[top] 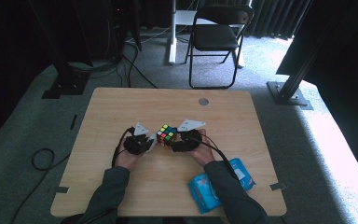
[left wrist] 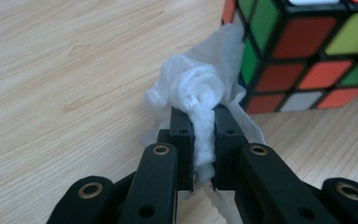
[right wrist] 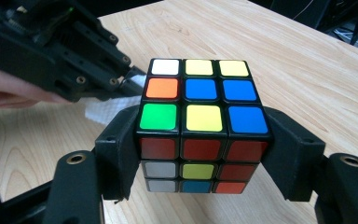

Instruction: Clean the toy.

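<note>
A scrambled colour cube (top: 166,135) sits mid-table between both grippers. My right gripper (right wrist: 200,149) is shut on the cube (right wrist: 200,121), its two jaws pressing the cube's left and right sides. My left gripper (left wrist: 203,135) is shut on a crumpled white wipe (left wrist: 198,93), and the wad touches the side of the cube (left wrist: 307,51). In the high view the left gripper (top: 150,141) sits just left of the cube, the right gripper (top: 179,140) just right of it. From the right gripper view the left gripper (right wrist: 65,51) and the wipe (right wrist: 105,109) are at the cube's left.
A blue pack of wipes (top: 219,184) lies near the table's front right, beside the right forearm. The wooden table (top: 121,107) has a round hole (top: 203,101) near its far edge. A folding chair (top: 216,37) stands on the carpet beyond.
</note>
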Demonstrator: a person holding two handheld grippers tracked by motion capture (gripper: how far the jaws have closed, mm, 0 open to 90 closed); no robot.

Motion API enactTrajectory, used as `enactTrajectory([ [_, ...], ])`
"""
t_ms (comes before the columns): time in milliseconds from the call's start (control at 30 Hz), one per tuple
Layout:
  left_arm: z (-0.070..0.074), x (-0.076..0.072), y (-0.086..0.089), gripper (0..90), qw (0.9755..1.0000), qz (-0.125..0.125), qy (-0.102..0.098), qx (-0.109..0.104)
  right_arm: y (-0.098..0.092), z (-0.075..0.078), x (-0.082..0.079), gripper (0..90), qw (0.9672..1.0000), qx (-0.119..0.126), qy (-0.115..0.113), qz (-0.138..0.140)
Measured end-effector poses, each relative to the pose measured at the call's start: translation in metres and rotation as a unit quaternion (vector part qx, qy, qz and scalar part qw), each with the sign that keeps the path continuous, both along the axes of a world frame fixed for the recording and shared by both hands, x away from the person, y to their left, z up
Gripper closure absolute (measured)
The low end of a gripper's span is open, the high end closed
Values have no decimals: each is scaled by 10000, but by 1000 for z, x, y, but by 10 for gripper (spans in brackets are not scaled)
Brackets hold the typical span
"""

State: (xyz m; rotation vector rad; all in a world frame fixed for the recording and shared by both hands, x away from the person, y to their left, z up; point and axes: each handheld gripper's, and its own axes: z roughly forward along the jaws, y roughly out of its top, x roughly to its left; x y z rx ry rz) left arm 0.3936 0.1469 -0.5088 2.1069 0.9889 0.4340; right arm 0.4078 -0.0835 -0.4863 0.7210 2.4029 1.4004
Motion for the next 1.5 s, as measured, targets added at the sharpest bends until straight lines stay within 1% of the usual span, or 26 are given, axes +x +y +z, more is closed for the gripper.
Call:
enactTrajectory([
  [67, -1, -1, -2, 819, 10000, -37, -10, 38, -1, 0, 0, 343, 10000, 24, 9, -15],
  [333, -3, -1, -3, 818, 10000, -84, -6, 38, -2, 1, 0, 343, 9999, 62, -4, -81],
  [533, -8, -2, -7, 818, 9998, -153, 34, 110, -4, 2, 1, 343, 9998, 141, -13, -123],
  [633, -9, -3, -10, 818, 9998, -182, 5, 96, -4, 2, 1, 343, 9998, 165, -7, -120],
  [767, -10, -5, -15, 819, 9996, -267, -10, 113, -4, 2, 1, 343, 9998, 181, 17, -130],
  [933, -9, -7, -20, 821, 9992, -376, -78, 121, -5, 2, 1, 343, 9997, 189, 23, -145],
  [967, -8, -8, -23, 821, 9988, -446, -136, 143, -5, 2, 1, 343, 9997, 188, 23, -147],
  [1000, -8, -9, -26, 822, 9987, -462, -164, 138, -5, 2, 2, 344, 9997, 192, 23, -151],
  [1100, -8, -12, -31, 823, 9981, -562, -219, 94, -6, 2, 2, 344, 9996, 223, 17, -170],
  [1133, -7, -12, -32, 823, 9978, -612, -240, 122, -6, 3, 2, 344, 9996, 239, 26, -178],
  [1500, -9, -20, -46, 824, 9947, -955, -353, 124, -6, 3, 2, 343, 9995, 261, 27, -187],
])
